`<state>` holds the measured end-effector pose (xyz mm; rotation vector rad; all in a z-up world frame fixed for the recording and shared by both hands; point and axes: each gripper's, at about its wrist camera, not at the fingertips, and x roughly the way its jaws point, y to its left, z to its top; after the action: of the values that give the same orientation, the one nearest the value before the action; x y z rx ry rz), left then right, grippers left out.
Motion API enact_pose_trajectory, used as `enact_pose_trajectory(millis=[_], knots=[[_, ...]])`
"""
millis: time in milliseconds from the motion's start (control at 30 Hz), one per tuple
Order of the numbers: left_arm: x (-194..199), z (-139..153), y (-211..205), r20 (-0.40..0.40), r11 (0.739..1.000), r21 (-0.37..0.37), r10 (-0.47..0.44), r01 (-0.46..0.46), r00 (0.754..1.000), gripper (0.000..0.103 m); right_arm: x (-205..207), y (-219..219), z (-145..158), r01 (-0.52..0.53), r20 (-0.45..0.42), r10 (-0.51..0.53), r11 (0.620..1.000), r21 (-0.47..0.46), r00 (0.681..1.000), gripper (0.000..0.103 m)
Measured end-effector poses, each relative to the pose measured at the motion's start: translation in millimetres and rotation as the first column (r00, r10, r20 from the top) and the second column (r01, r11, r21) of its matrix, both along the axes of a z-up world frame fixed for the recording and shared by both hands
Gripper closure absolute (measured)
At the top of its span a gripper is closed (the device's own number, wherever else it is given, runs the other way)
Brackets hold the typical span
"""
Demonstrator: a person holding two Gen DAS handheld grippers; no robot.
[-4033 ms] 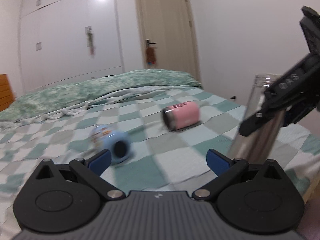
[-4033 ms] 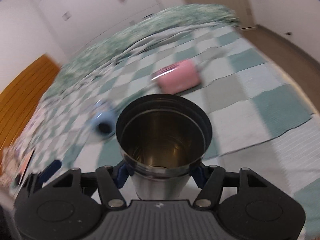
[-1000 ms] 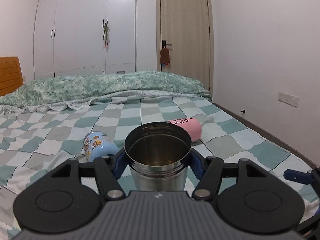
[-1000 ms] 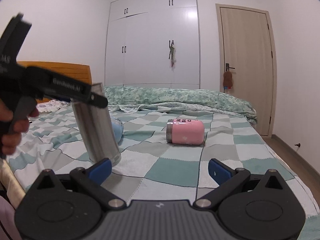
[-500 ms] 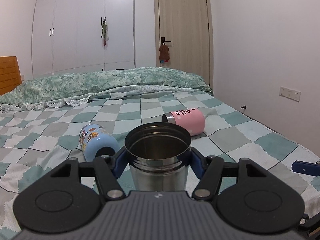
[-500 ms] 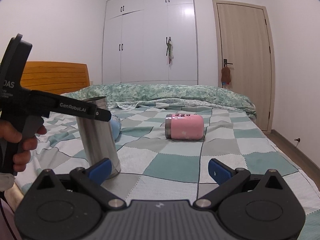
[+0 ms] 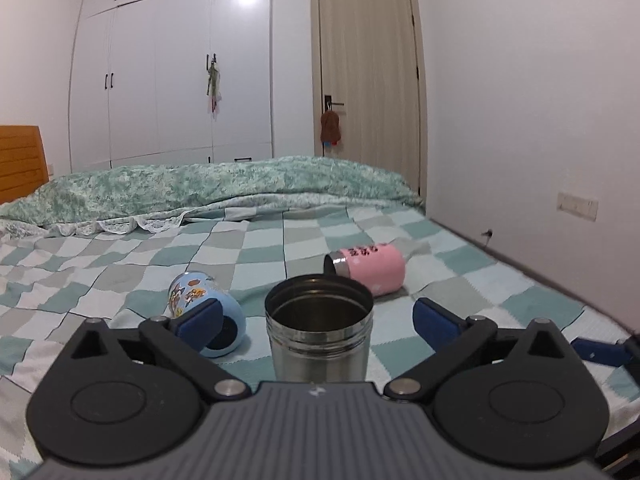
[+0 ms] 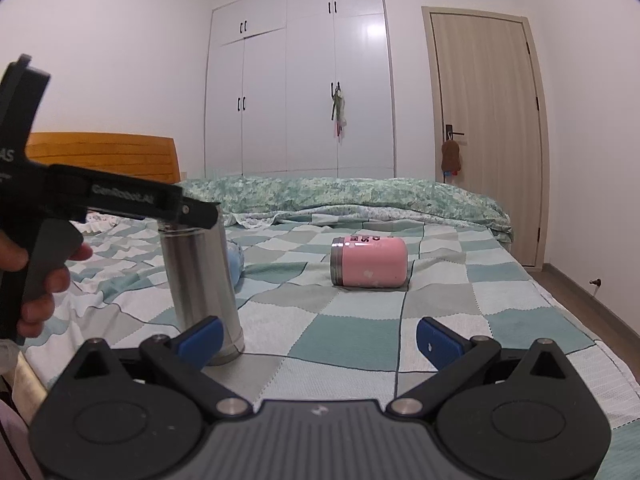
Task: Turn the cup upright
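steel cup [image 7: 319, 330]: upright on bed [image 7: 460, 264], mouth up, standing between the left gripper's [image 7: 316, 318] pads; done, as I judge it.
left gripper: wide, pads clear of the steel wall on both sides, holding nothing.
right gripper [image 8: 320, 338]: wide, empty, low over the bed near the foot edge.
pink cup [image 8: 369, 262]: on its side, about 12 o'clock from right gripper, well apart; in the left view about 1 o'clock, behind the steel cup.
pink cup axis: runs 9-to-3 across the right view; steel-rimmed mouth at the 9 end, closed base at the 3 end.
blue cup [image 7: 206, 314]: on its side at 10-11 o'clock from left gripper, dark mouth toward camera, just behind the left pad; mostly hidden behind the steel cup in the right view.
nearer arm: right has a clear straight line to pink; left must clear the steel cup first. Blue is closer to left.
next, judged: 2 cups left lying. Right goes forward to pink, pads across the barrel, then swings the 9 end up.
risk: soft bedding, cup may tip when set down; round barrel may roll under the pads.
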<state>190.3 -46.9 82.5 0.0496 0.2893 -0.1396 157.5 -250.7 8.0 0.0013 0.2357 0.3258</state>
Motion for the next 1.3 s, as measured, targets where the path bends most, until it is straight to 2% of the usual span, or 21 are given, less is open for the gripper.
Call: enact_pose_trajectory(millis=[200,567,700,833,1133,1300], knots=[[-28,13,8,0.079,1.000,-0.019,0.005,-0.003,0.997,0.000,-18,0,5,0.026,0.076,-0.026,1.000,0.005,0.997,0.000],[-93,29,31,0.131,0.999,-0.037,0.040,-0.035,0.991,0.000,-66,13,21,0.055,0.137,-0.055,0.998,0.000,0.989,0.000],[-118,28,43,0.122,0.998,-0.035,0.049,-0.045,0.991,0.000,-83,16,25,0.068,0.140,-0.067,0.998,-0.005,0.988,0.000],[-141,14,55,0.105,0.998,-0.027,0.062,-0.060,0.993,0.000,-101,18,25,0.086,0.136,-0.084,0.996,-0.007,0.987,0.000],[-175,-41,70,0.069,0.990,0.004,0.142,-0.143,0.987,0.000,-125,25,7,0.147,0.106,-0.144,0.989,-0.015,0.984,0.000],[-185,-63,70,0.124,0.987,0.019,0.159,-0.162,0.979,0.000,-131,29,-5,0.174,0.111,-0.171,0.985,-0.021,0.979,0.000]])
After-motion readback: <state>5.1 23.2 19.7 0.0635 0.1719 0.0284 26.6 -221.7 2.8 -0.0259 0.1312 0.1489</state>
